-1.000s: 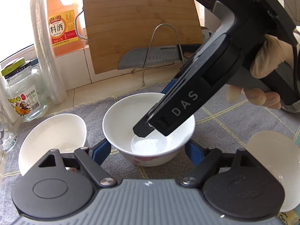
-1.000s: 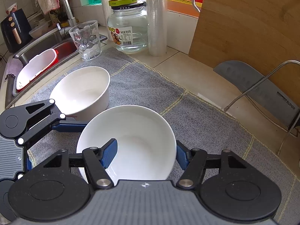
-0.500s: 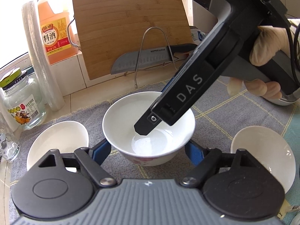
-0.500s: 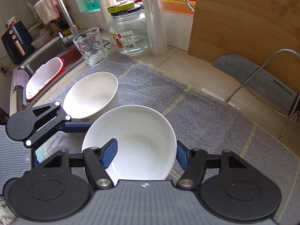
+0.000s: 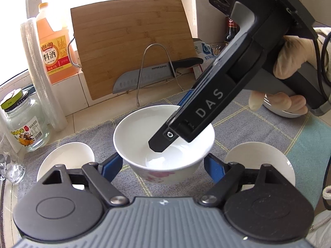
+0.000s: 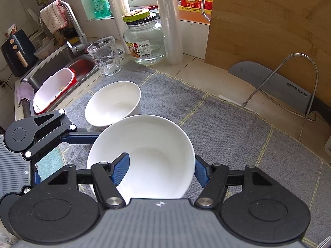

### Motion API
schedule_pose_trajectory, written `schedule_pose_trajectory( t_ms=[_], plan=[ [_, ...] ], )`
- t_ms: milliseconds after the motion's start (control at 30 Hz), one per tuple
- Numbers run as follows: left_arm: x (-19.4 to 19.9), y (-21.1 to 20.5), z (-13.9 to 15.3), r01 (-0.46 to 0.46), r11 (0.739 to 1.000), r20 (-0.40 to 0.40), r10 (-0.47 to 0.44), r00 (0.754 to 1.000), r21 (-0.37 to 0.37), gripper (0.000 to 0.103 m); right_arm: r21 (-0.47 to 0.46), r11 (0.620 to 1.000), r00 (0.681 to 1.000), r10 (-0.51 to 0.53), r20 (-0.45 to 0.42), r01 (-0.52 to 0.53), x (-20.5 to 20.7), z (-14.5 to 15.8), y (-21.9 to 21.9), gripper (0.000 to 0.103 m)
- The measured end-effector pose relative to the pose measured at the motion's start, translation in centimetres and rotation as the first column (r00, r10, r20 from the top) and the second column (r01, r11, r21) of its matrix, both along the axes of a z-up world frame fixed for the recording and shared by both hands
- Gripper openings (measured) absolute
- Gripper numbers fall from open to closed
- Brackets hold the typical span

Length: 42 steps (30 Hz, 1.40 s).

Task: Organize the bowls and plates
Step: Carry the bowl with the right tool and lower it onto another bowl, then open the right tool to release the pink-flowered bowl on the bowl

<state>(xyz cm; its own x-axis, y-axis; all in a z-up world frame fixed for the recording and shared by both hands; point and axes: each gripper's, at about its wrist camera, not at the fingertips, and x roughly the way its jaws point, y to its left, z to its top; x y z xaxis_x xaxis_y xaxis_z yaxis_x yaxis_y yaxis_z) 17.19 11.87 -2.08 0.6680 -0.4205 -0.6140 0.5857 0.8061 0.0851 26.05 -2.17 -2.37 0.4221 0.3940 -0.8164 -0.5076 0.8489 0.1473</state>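
Both my grippers on one bowl above the mat.

My left gripper (image 5: 163,163) clamps the bowl (image 5: 163,142) from outside, pads on both its sides, tilted downward. My right gripper (image 6: 160,168) pinches the bowl's wall, one finger (image 6: 120,169) inside, one outside; a gloved hand (image 5: 289,62) holds its handle, pointing steeply down. The bowl sits over the grey mat (image 6: 217,128), between two other bowls (image 5: 66,159).

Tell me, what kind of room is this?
Most likely a home kitchen: there is a sink with a tap, a cutting board with a knife leaning on it, and a cooking wine bottle.
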Motion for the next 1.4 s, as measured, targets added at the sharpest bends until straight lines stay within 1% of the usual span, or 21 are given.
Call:
schedule_pose_trajectory(
  t_ms=[400, 800, 1100, 1400],
  plan=[
    [-3.6, -1.3, 1.2, 0.08, 0.997, 0.014, -0.08, 0.997, 0.003, 0.085, 0.001, 0.999, 0.998, -0.053, 0.015, 0.053, -4.6, 1.5, -1.5, 0.072],
    [-5.9, -3.4, 1.4, 0.155, 0.988, 0.002, -0.155, 0.988, -0.006, 0.085, 0.0, 0.991, 0.991, -0.133, 0.02, 0.133, -8.8, 1.8, -3.7, 0.073],
    [-6.9, -4.7, 0.9, 0.202, 0.979, -0.025, -0.202, 0.979, -0.012, 0.085, -0.004, 0.985, 0.985, -0.174, 0.011, 0.174, -10.6, 1.4, -5.0, 0.073],
    [-6.9, -5.5, -0.3, 0.22, 0.975, -0.069, -0.221, 0.973, -0.014, 0.085, -0.015, 0.981, 0.981, -0.192, -0.014, 0.192, -11.2, 0.4, -5.4, 0.073]
  ],
)
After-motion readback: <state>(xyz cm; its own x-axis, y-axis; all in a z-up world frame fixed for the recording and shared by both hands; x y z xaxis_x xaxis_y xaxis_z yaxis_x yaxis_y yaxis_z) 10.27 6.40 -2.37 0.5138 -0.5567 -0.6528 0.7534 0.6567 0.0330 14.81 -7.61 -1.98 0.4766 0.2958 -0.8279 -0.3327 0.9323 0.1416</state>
